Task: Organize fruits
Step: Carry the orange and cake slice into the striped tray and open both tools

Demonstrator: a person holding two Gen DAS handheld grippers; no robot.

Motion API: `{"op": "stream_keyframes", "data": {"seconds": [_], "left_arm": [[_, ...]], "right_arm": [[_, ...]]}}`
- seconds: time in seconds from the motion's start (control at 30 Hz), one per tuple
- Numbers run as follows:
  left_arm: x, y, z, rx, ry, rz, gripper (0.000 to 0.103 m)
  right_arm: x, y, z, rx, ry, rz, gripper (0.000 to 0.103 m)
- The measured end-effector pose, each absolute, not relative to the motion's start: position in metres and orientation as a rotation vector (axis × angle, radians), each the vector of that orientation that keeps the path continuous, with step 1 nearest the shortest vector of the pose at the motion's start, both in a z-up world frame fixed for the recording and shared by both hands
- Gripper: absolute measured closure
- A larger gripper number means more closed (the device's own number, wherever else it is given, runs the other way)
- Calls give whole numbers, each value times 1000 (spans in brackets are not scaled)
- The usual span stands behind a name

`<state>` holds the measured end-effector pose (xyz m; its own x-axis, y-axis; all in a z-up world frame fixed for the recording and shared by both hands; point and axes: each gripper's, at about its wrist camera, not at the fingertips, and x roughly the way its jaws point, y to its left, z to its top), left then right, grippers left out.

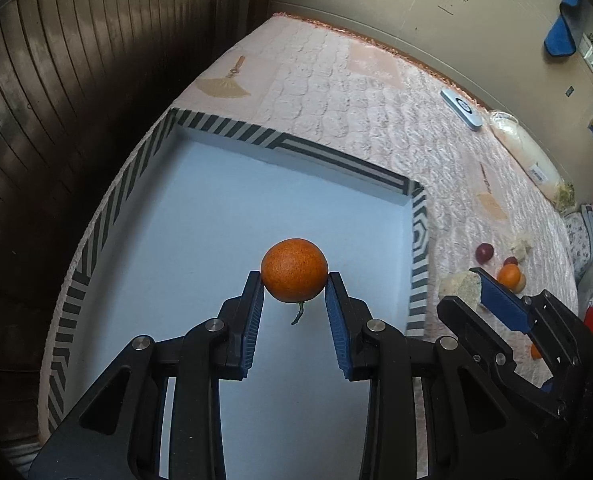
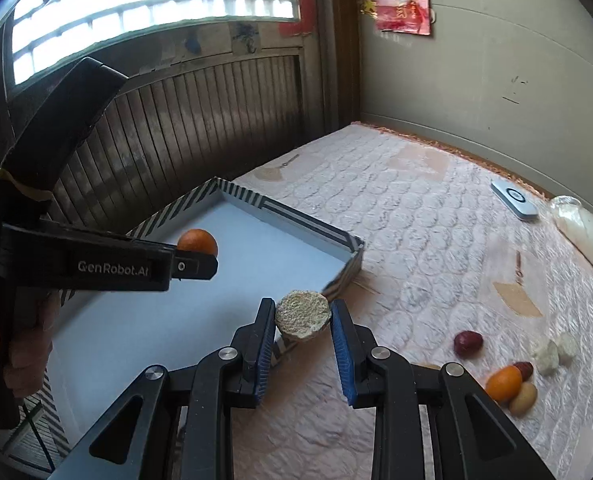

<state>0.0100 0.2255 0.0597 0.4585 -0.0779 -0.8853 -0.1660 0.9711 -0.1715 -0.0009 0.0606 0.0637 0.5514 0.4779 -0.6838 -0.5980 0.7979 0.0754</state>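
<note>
My left gripper [image 1: 294, 280] is shut on an orange [image 1: 294, 270] and holds it above the white floor of the striped box [image 1: 336, 158]. From the right wrist view the orange [image 2: 197, 242] shows beside the left gripper [image 2: 200, 258] over the box [image 2: 308, 226]. My right gripper [image 2: 303, 316] is shut on a rough pale green fruit [image 2: 303, 315], held over the box's near right corner. In the left wrist view the right gripper [image 1: 474, 286] and its fruit [image 1: 460, 289] sit just outside the box's right wall.
Loose fruits lie on the pink quilted mattress [image 2: 396, 208] at the right: a dark red one [image 2: 468, 343], an orange one [image 2: 504, 382], a tan one [image 2: 523, 399] and white pieces [image 2: 548, 354]. A white device [image 2: 514, 199] and a fan [image 1: 224, 87] lie farther back. A slatted wall [image 2: 200, 116] stands behind the box.
</note>
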Motion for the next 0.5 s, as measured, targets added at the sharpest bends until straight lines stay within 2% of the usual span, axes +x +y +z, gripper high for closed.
{"op": "stream_keyframes", "data": {"seconds": [0.5], "left_arm": [[18, 254, 41, -212, 1101, 173, 72]], "right_arm": [[28, 140, 20, -316, 845, 703, 76]]}}
